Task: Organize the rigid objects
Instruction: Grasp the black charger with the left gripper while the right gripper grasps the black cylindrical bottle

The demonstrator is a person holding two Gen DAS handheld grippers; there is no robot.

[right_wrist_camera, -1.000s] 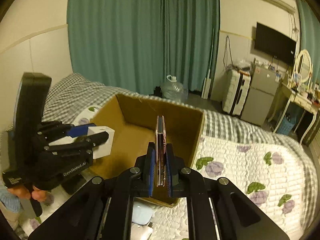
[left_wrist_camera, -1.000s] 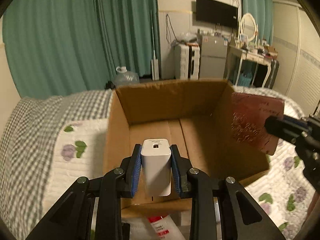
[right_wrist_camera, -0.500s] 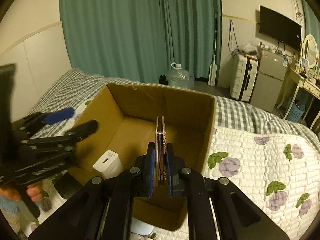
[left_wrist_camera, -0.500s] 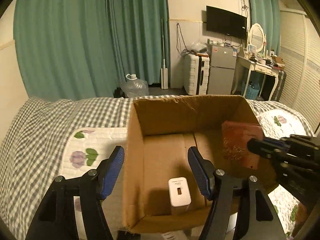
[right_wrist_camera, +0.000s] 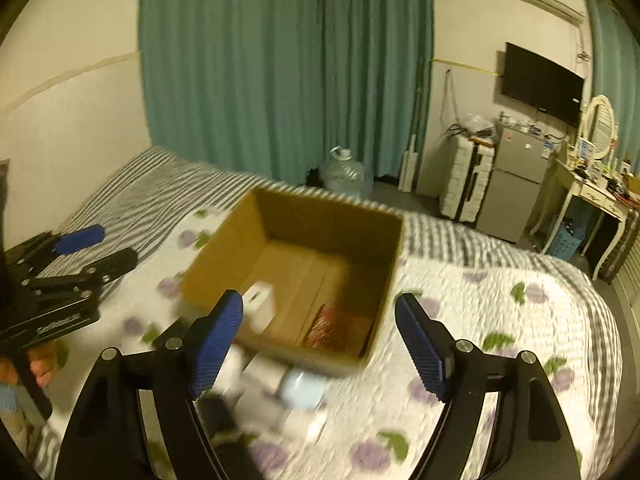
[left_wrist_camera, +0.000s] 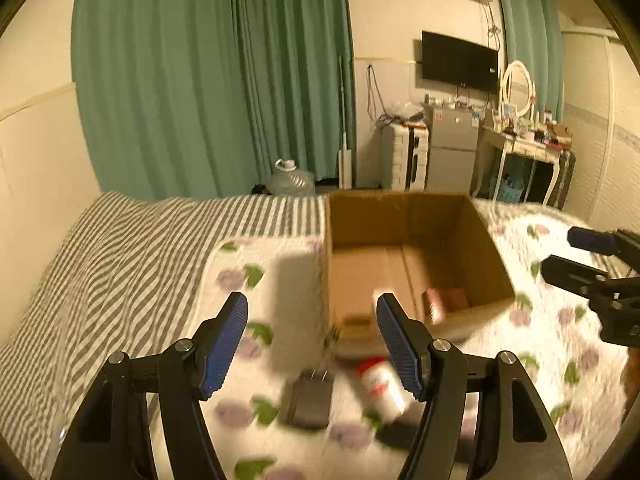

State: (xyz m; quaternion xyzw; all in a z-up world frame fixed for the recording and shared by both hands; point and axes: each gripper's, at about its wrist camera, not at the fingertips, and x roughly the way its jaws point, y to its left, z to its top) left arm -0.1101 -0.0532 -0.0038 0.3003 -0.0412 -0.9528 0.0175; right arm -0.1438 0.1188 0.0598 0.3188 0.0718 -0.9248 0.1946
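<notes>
Left wrist view
left gripper [left_wrist_camera: 312, 328]: jaws spread wide, nothing held.
cardboard box [left_wrist_camera: 468, 216]: ahead, right of jaw centre, on floral quilt [left_wrist_camera: 560, 332].
white charger [left_wrist_camera: 380, 293]: in box, just past right finger tip; blurred.
red booklet [left_wrist_camera: 450, 300]: in box, right of jaws.
black adapter [left_wrist_camera: 307, 397]: between jaws, on quilt.

Right wrist view
right gripper [right_wrist_camera: 320, 338]: jaws wide apart, empty.
box, charger [right_wrist_camera: 262, 304], booklet [right_wrist_camera: 340, 328]: ahead between jaws.

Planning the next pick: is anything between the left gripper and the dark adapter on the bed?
Nothing visible. The left gripper hangs open above the dark adapter, which lies bare on the quilt beside a white bottle.
</notes>
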